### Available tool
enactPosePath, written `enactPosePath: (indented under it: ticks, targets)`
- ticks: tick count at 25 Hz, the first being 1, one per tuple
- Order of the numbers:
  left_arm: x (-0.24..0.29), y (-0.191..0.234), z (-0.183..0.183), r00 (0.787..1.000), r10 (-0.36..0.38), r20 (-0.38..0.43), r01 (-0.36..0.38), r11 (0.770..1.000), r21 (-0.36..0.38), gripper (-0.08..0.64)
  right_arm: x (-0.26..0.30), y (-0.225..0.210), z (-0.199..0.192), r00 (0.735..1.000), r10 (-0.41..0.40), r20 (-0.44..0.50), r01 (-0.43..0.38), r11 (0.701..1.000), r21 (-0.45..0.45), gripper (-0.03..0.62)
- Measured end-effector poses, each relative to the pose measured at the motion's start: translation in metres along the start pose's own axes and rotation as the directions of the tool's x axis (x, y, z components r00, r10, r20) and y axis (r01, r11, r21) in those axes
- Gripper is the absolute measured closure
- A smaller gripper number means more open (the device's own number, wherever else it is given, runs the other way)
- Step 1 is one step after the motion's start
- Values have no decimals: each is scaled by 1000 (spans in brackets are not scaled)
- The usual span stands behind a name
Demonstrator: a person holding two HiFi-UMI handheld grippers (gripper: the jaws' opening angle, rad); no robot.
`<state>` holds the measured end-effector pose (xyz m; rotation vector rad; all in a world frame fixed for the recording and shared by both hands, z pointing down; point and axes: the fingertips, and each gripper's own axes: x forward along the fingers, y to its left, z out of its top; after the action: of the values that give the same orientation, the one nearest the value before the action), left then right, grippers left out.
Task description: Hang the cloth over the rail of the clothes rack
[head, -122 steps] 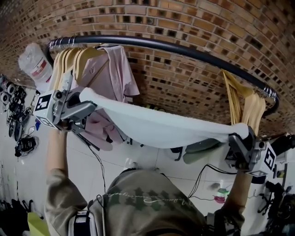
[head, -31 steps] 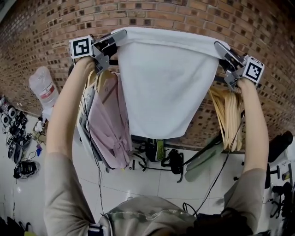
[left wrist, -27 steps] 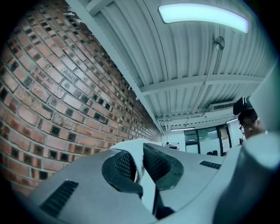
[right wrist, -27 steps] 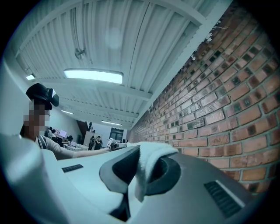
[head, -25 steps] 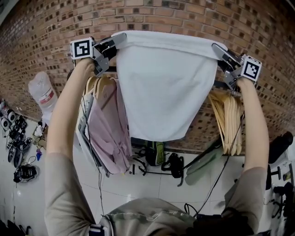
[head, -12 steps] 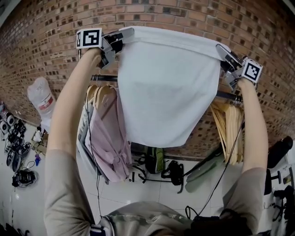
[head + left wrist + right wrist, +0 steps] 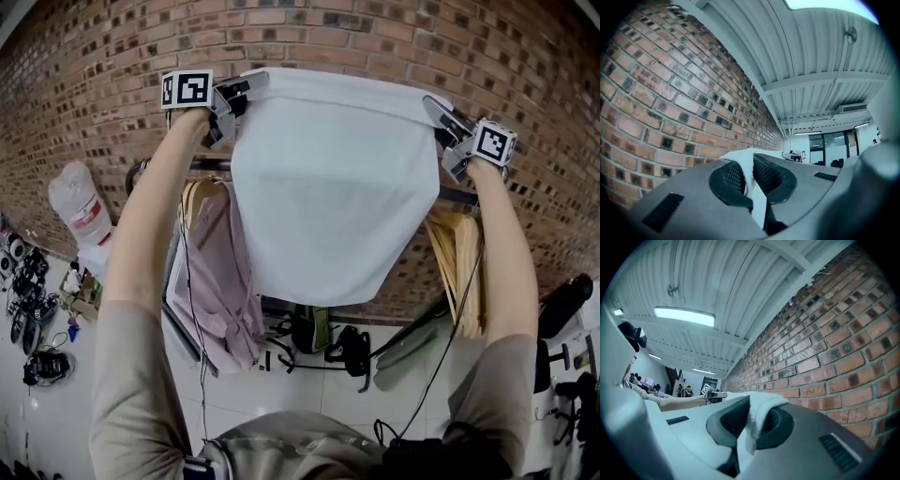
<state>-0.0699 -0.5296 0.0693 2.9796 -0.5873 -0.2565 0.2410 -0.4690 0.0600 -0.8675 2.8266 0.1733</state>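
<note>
Two grippers are in use, both clamped on the cloth (image 7: 333, 187). My left gripper (image 7: 249, 86) has its jaws closed on the upper left corner, and my right gripper (image 7: 433, 106) has its jaws closed on the upper right corner. Each gripper view shows white fabric pinched between the pads.

The cloth is stretched flat between the two grippers. Its top edge is held above the rail (image 7: 208, 165), and its body hangs down in front of the rail, covering the middle span. I cannot tell whether the fabric touches the rail.

A pink shirt (image 7: 220, 272) hangs below the rail's left end. Wooden hangers (image 7: 459, 267) hang below the rail's right end. A brick wall (image 7: 84, 84) stands behind the rail.
</note>
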Motion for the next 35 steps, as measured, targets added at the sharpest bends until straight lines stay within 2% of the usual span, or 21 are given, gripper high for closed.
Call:
enactPosePath:
  ticks: [5,7,9,11,12,15,17,21,25,27,31,35]
  targets:
    - [9,23,-29,999,27,-38,-29,998,-57,543,2,-23,-27,995,-82,-59,85,996,42,572]
    - [13,31,-43,997,28,-67,-33,997,-74,543,6,-25,-35,996,-59,-66,64,995,76,572]
    - [12,38,-45,997,52,-55,-54,997,-47,543,12,-24,-42,995,-47,-83,54,996,77,572]
    - [11,41,-40,998,58,-13,-58,998,-1,545,13,-31,-53,991,-77,-111,84,994,63,572]
    - [13,41,-42,999,49,-17,-49,999,19,543,11,-36,-59,989,-87,-118,97,992,75,572]
    - [22,41,-68,992,18,-126,-10,998,64,543,8,-43,-78,988,-71,-136,91,985,148,572]
    - [24,44,-88,980,10,-197,3,998,68,543,5,-51,-86,981,-98,-165,124,980,157,572]
    - [25,52,-96,974,41,-223,-31,998,48,543,4,-54,-90,977,-114,-181,146,974,173,572]
    - [26,51,-107,964,32,-264,-29,999,14,543,10,-40,-89,983,-12,-184,46,982,185,572]
    - [25,49,-107,966,13,-259,-17,1000,-14,543,12,-37,-92,983,-3,-185,42,977,208,572]
    - [25,45,-117,956,-20,-292,5,999,-50,543,12,-40,-101,978,-17,-208,68,969,239,572]
    - [25,46,-124,948,-35,-317,4,995,-97,543,1,-61,-115,944,-141,-297,216,948,235,572]
